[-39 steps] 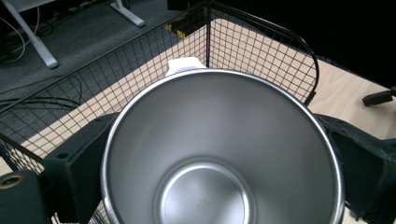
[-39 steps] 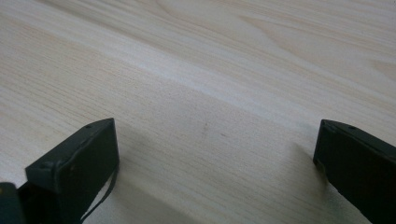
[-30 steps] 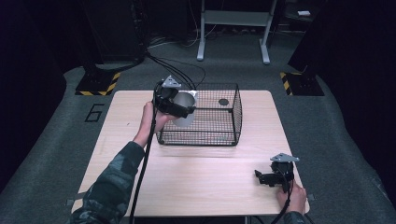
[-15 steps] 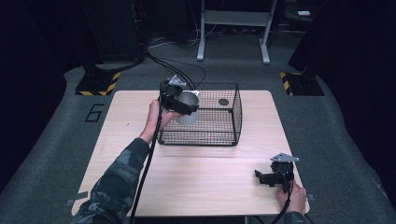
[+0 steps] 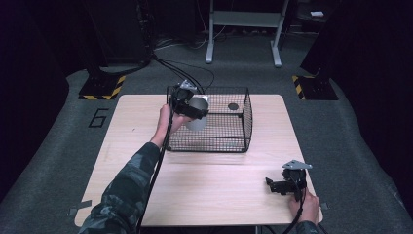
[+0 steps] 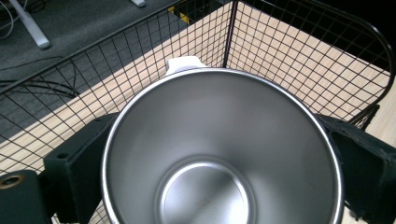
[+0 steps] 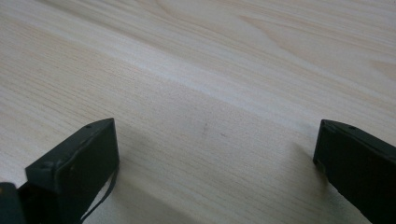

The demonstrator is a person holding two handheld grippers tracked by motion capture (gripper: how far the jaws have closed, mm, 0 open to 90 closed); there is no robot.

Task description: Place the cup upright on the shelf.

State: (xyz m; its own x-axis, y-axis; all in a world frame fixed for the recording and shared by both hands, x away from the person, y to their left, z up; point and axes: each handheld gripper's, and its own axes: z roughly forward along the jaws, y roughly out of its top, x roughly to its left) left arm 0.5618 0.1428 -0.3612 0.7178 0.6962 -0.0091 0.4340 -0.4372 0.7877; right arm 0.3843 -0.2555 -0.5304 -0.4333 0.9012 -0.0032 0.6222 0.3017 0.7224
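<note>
The left gripper (image 5: 195, 111), clamping the steel cup (image 5: 197, 113), moved farther over the wire basket (image 5: 243, 114).

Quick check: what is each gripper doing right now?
Left gripper: shut on the steel cup, over the wire basket.
Right gripper: open, empty, low over the table.

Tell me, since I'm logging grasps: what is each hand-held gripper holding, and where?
The left hand-held gripper clamps a steel cup across its body near the rim. The right hand-held gripper holds nothing.
</note>
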